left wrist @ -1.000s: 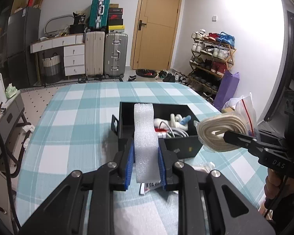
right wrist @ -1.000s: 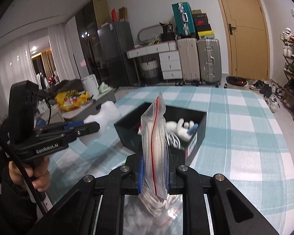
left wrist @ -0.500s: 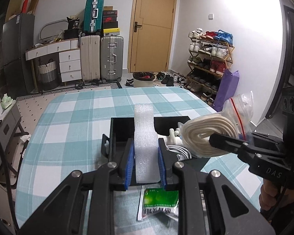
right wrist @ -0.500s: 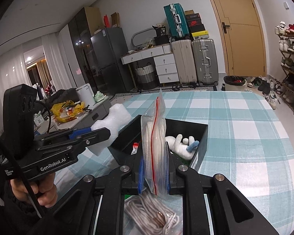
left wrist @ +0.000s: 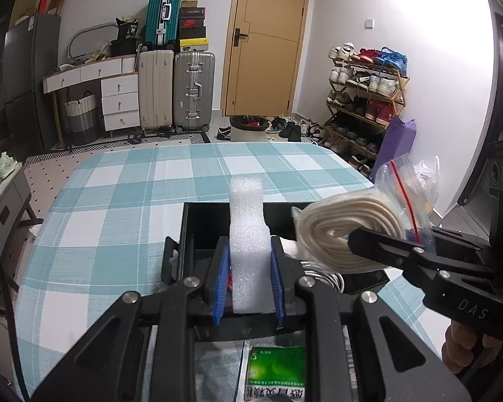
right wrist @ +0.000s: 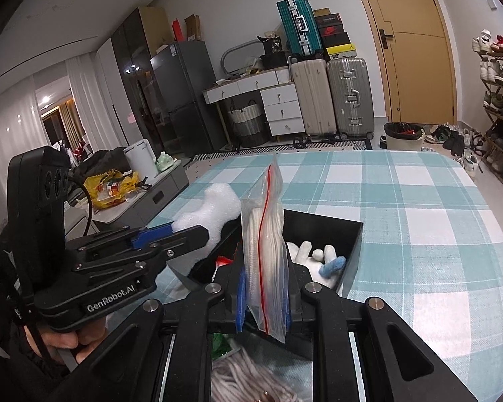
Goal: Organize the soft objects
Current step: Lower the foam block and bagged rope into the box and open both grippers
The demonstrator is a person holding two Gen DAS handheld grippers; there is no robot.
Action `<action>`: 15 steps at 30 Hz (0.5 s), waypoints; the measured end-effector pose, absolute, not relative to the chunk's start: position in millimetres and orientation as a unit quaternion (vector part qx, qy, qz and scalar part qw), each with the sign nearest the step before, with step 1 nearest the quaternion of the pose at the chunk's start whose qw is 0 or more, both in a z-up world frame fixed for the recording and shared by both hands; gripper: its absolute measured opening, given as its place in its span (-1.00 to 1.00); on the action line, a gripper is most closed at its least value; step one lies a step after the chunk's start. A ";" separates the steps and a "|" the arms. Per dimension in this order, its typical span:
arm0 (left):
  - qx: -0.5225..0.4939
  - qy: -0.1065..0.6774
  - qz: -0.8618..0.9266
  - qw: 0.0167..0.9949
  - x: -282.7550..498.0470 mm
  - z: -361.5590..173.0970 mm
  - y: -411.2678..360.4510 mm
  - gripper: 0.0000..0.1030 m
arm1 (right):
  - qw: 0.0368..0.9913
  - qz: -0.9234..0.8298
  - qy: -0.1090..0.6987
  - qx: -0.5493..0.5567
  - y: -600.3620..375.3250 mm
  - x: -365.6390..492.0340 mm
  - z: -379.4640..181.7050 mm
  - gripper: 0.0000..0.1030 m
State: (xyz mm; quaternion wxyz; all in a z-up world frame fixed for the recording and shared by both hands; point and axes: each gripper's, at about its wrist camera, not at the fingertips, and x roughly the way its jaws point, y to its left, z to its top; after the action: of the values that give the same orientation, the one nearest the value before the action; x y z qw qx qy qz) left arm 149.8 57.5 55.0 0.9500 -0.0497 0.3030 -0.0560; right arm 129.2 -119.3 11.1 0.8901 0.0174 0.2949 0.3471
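In the left wrist view, our left gripper (left wrist: 248, 281) is clenched on a white foam strip (left wrist: 248, 231) standing upright at frame centre, over the near wall of the black bin (left wrist: 198, 231). It looks light and squashy, so we judge a mid-length pinch suits it.

In the right wrist view, our right gripper (right wrist: 264, 296) grasps a zip bag of cream cord (right wrist: 265, 244) at lower centre, just before the bin. The film is probably slippery; we would grip through the cord bundle.
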 end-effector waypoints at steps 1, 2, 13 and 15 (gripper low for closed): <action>-0.048 0.305 -0.056 0.950 151.9 53.2 56.5 -0.60 | 0.889 0.347 0.297 0.017 -117.3 132.0 9.6 -0.70; -0.046 0.307 -0.056 0.949 153.9 51.5 55.6 -0.60 | 0.889 0.347 0.298 0.017 -116.4 133.8 8.7 -0.70; -0.014 0.348 -0.045 0.936 164.1 30.2 46.9 -0.60 | 0.881 0.338 0.332 0.007 -100.1 158.7 -14.2 -0.70; -0.012 0.353 -0.045 0.935 162.8 31.5 45.0 -0.60 | 0.879 0.339 0.337 0.005 -99.1 161.6 -16.8 -0.70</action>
State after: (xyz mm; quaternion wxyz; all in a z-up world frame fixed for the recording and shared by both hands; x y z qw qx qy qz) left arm 162.8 45.0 31.5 0.9346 -0.0120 0.3525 -0.0450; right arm 161.6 -99.1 -16.8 0.8785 0.0051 0.3370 0.3385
